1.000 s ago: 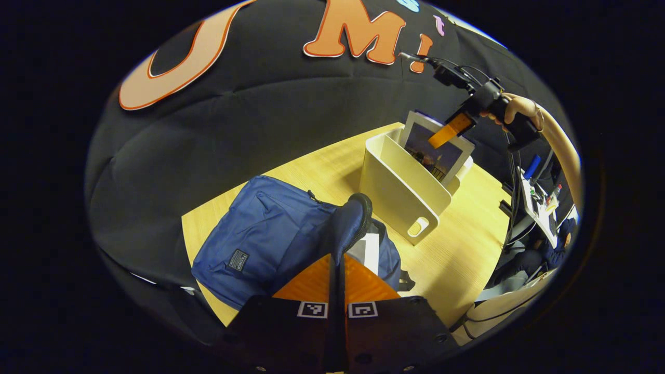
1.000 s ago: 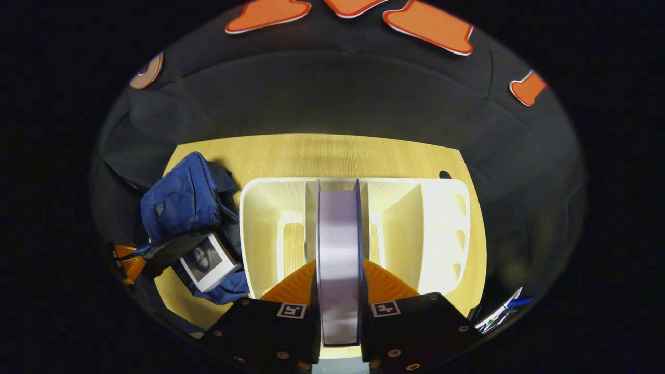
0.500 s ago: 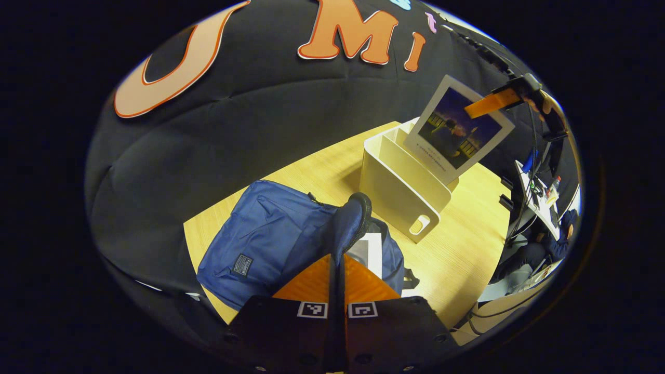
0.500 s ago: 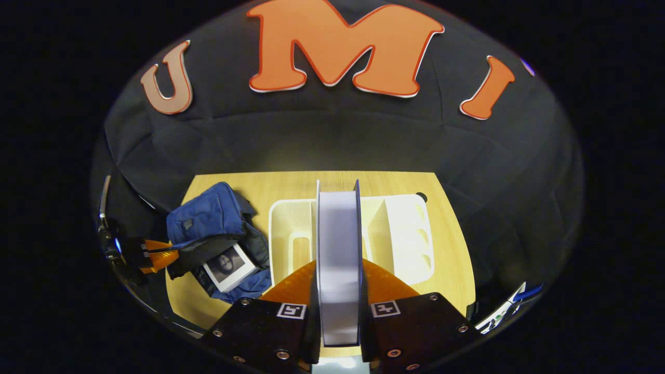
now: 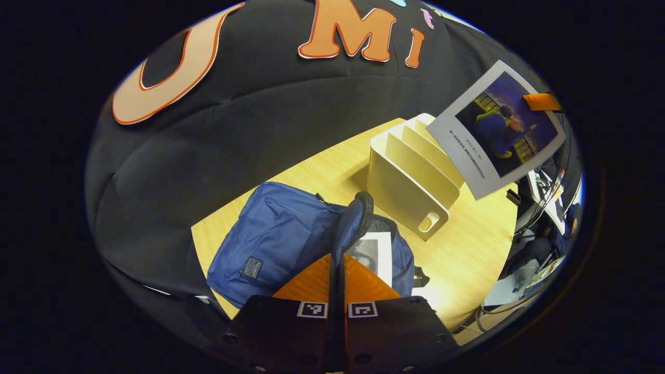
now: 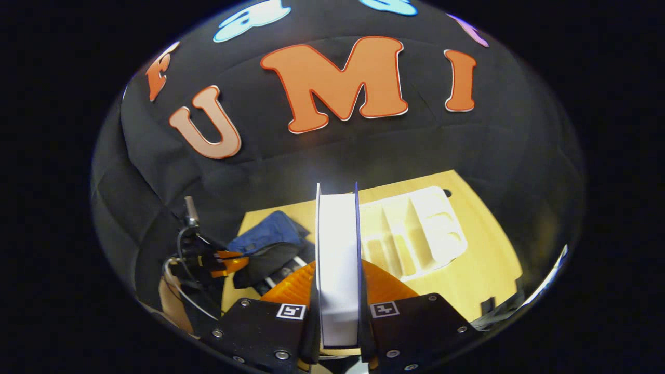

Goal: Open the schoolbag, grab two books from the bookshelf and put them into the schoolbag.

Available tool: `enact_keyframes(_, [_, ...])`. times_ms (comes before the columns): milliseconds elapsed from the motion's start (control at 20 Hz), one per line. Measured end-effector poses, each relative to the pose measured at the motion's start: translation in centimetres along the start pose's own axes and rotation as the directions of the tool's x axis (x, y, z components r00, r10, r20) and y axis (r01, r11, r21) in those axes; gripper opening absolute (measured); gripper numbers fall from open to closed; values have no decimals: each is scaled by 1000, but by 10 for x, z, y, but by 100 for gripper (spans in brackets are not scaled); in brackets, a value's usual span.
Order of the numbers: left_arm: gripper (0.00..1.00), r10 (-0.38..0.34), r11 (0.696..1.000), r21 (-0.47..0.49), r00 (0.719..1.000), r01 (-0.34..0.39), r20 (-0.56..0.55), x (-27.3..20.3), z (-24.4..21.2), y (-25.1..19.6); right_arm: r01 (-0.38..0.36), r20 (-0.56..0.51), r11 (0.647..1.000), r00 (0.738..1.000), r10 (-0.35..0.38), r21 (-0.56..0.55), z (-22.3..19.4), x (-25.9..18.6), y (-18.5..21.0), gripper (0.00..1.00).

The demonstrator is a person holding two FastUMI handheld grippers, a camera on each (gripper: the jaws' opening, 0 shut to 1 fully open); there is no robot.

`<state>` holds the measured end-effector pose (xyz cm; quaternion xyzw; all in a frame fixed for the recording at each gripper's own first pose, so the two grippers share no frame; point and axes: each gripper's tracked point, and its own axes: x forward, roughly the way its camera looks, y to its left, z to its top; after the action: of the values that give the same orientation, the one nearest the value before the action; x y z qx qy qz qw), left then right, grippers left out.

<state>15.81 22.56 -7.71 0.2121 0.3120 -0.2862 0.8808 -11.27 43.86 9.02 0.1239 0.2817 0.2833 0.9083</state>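
Nearest in the left gripper view, the left gripper has its fingers pressed together on the dark edge of the flap of the blue fabric schoolbag, holding the mouth open. The bag is soft and floppy, so I judge the opening collapses w/o this hold. Inside the mouth lies one book w/ a white cover and grey picture, already in.

Further, the cream plastic bookshelf w/ dividers stands on the pale wooden table, just beside the bag. Its visible slots look empty.

Farthest, the second book w/ white border and dark blue picture hangs in the air above the shelf, tilted, pinched near its upper corner by the right gripper. In the right gripper view the right gripper's fingers clamp both covers, page block between them.

The book looks stiff, moderately heavy, cover probably smooth; held at a corner it can swing or slip. Approx. best hold is across the covers, nearer the middle of an edge.
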Motion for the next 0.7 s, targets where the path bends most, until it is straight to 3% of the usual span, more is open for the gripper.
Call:
enact_keyframes(250, [0, 1, 999, 41, 1000, -2, 5, -4, 1, -7, -118, -18, 969, 992, 125, 217, -70, 36, 18, 30])
enact_keyframes(450, [0, 0, 997, 75, 1000, -1, 14, -13, 2, -15, -224, 6, 897, 971, 240, 380, -107, 64, 36, 29])
enact_keyframes(700, [0, -1, 996, 95, 1000, -1, 24, -17, 7, -24, -236, 28, 851, 967, 252, 469, -141, 111, 42, 29])
